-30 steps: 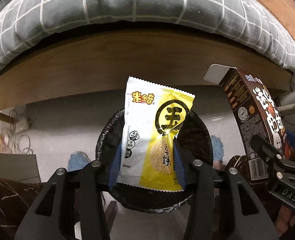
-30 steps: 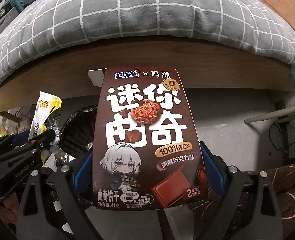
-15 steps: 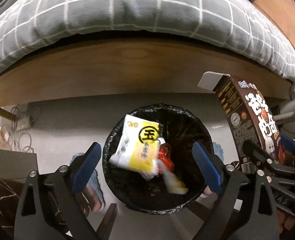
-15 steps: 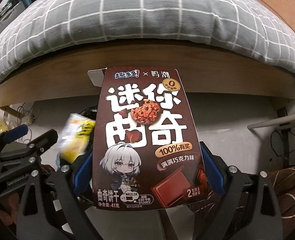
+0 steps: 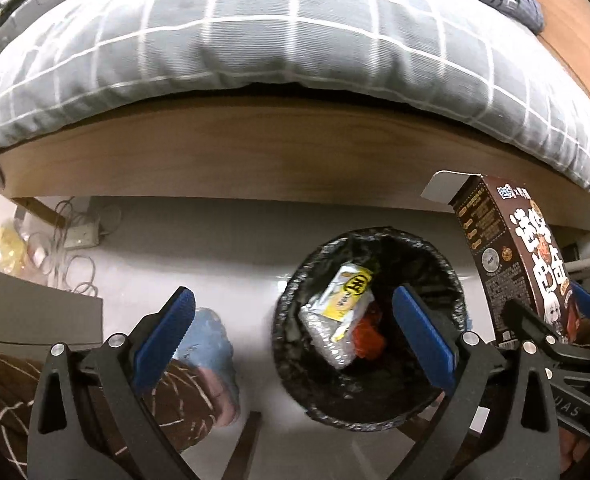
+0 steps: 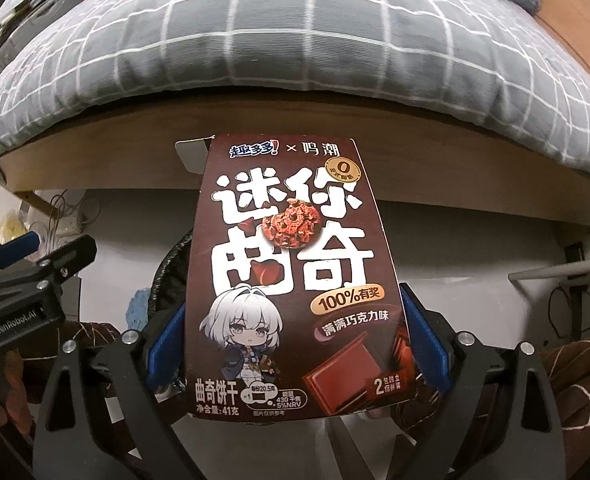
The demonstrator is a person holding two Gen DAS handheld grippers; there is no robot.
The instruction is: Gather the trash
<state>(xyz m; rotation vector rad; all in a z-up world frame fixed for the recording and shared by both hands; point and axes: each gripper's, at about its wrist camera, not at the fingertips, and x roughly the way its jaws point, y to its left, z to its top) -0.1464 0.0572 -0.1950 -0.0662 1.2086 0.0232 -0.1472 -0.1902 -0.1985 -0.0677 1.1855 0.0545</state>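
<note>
Cookie box (image 6: 291,276) is the piece of trash in hand: a thin cardboard carton, probably light and likely empty (its top flap stands open). It should be stiff along its edges but easy to crush across the broad faces, and the printed surface looks smooth and a little slippery. The sensible hold is the one it has now, low on the two narrow sides, where the folds give some strength.

It is dark brown, with big white characters, a chocolate-chip cookie in the middle, a white-haired cartoon girl at lower left and a chocolate bar at lower right.

The right gripper (image 6: 295,344) holds the box upright, a blue pad pressed against each side. The left gripper (image 5: 291,338) stands wide apart with nothing between its pads.

The box hangs just right of the trash bin (image 5: 451,280) and above floor level, in front of the wooden bed frame (image 5: 255,152) and checked grey quilt (image 5: 255,32). The bin, lined with a black bag, sits on the pale floor (image 5: 199,248); a yellow and white snack packet (image 5: 345,294) already lies inside it beside something red. Dropping the box in needs a short move left over the rim.
</note>
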